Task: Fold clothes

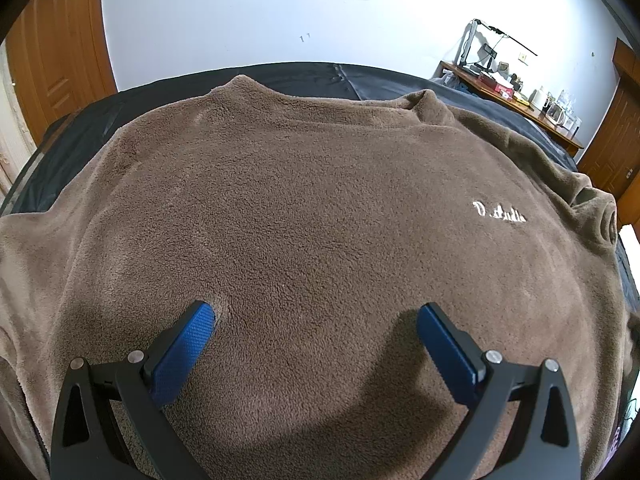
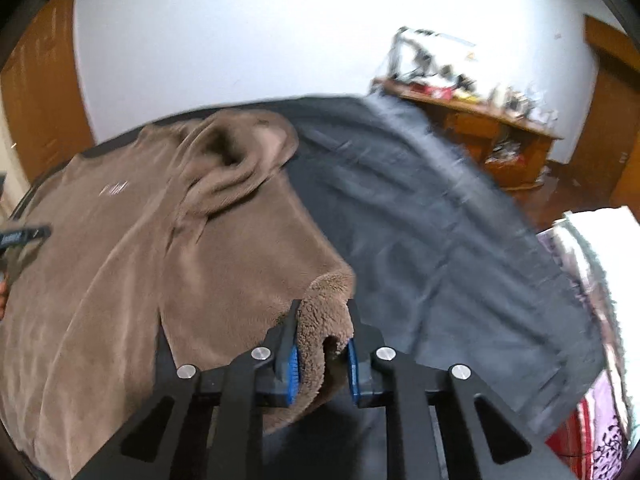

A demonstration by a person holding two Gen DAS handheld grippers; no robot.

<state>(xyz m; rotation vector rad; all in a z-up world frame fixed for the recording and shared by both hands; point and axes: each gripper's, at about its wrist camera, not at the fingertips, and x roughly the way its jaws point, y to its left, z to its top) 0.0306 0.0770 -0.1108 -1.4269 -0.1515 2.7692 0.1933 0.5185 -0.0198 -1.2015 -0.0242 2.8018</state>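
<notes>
Bed: a bed [image 1: 100, 120] under a dark grey-black cover fills the lower part of both views and carries the garment; in the right wrist view its bare cover [image 2: 440, 240] stretches off to the right of the garment.
Garment: a brown fleece sweater [image 1: 320, 200] lies spread front-up on the bed, neckline toward the far edge; it covers most of the left wrist view and the left half of the right wrist view [image 2: 140, 260].
Sleeve: one sleeve [image 2: 240, 160] is bunched in soft folds on the sweater's upper right part.
Table: a wooden table [image 1: 560, 136] stands by the white wall beyond the bed, crowded with small items too small to name.
Left hand-held gripper: the left hand-held gripper [image 1: 316, 320] hovers low over the sweater's lower body, its two blue pads [image 1: 184, 352] spread wide apart and holding nothing; the left pad's tip is at the fleece beside a small dimple, though whether it presses in I cannot tell.
Right hand-held gripper: the right hand-held gripper [image 2: 322, 344] is clamped on a corner of the sweater near its right edge, a fold of fleece pinched between the blue pads and raised just off the cover.
Lettering: small white embroidered lettering [image 1: 500, 214] sits on the chest, unreadable.
</notes>
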